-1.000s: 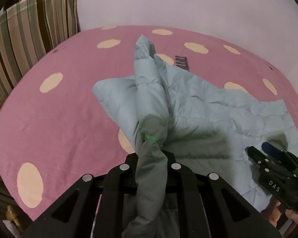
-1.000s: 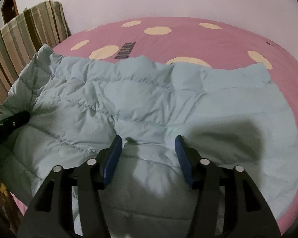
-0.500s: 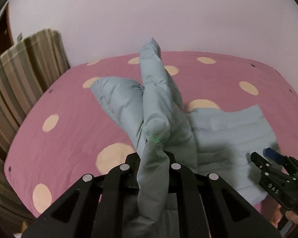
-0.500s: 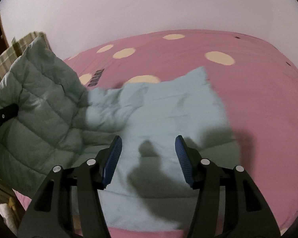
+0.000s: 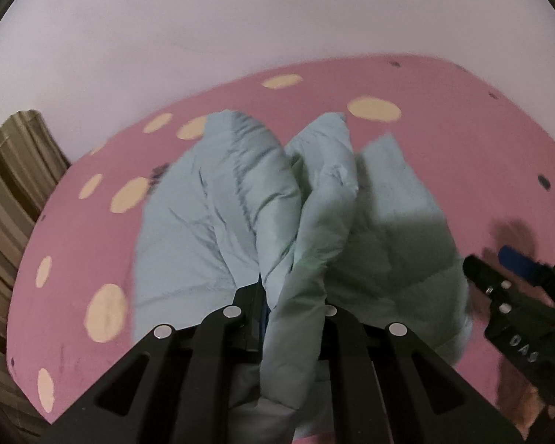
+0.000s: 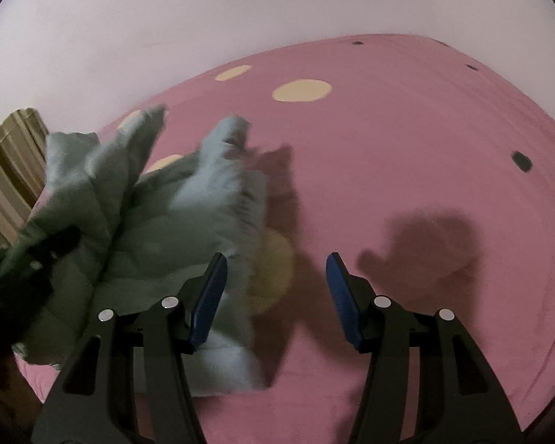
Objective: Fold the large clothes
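A pale blue quilted jacket point(image 5: 240, 199) lies bunched on a pink bed with cream dots. My left gripper point(image 5: 294, 296) is shut on a fold of the jacket and holds it lifted above the bed, with cloth hanging down between the fingers. In the right wrist view the jacket point(image 6: 137, 222) is at the left, blurred. My right gripper point(image 6: 275, 296) is open and empty above bare sheet, its left pad point(image 6: 209, 296) beside the jacket's edge. It also shows in the left wrist view point(image 5: 514, 288) at the right.
The pink sheet point(image 6: 407, 140) stretches to the right and far side. A striped cushion point(image 5: 14, 185) stands at the left edge of the bed; it also shows in the right wrist view point(image 6: 7, 170). A pale wall is behind.
My left gripper has lifted the jacket and dragged it leftward, bunching it up. My right gripper, open throughout, now hangs over bare sheet instead of over the jacket.
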Demonstrator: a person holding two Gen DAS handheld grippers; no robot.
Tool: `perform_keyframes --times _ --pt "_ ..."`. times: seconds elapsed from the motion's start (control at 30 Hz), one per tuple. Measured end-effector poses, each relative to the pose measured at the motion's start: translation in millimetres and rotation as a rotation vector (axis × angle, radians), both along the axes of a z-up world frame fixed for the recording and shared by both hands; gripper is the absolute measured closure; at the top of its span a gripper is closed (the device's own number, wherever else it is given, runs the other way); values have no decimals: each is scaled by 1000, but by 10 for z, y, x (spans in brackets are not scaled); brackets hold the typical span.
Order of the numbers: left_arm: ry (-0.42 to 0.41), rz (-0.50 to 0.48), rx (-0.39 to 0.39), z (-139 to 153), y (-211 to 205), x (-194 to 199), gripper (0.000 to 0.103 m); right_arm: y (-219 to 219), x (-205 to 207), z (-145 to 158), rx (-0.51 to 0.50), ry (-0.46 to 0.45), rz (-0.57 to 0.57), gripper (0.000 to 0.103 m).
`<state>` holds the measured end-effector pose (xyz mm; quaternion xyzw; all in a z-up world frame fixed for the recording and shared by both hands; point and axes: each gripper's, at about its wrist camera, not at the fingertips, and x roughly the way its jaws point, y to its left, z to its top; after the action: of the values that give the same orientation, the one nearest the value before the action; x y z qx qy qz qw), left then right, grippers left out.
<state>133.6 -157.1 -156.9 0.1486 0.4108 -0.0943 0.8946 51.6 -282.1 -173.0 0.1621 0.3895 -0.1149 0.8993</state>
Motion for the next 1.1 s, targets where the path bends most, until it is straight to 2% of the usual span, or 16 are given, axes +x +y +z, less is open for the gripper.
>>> perform_keyframes --times 0.2,0.47,0.67,0.73,0.9,1.0,1.1 --pt "-2 -27 47 -329 -252 -85 94 -126 -42 -84 -6 28 -32 47" --pt "-23 -27 44 -364 -316 -118 91 -194 -30 -119 -25 52 -48 47" --pt "-29 -47 -18 -135 -268 -316 76 -187 -26 -55 -57 53 -55 47" --pt "-42 -64 -51 12 -222 -415 73 -170 -40 -6 -64 48 -59 47" --pt "-97 -79 -144 445 19 -630 57 -95 -61 140 -74 27 -54 46" --pt "-164 -31 -160 646 301 -646 50 -1 -40 252 -68 7 -35 43" --pt "-188 82 -150 638 714 -476 49 162 8 369 -74 -18 -1 38"
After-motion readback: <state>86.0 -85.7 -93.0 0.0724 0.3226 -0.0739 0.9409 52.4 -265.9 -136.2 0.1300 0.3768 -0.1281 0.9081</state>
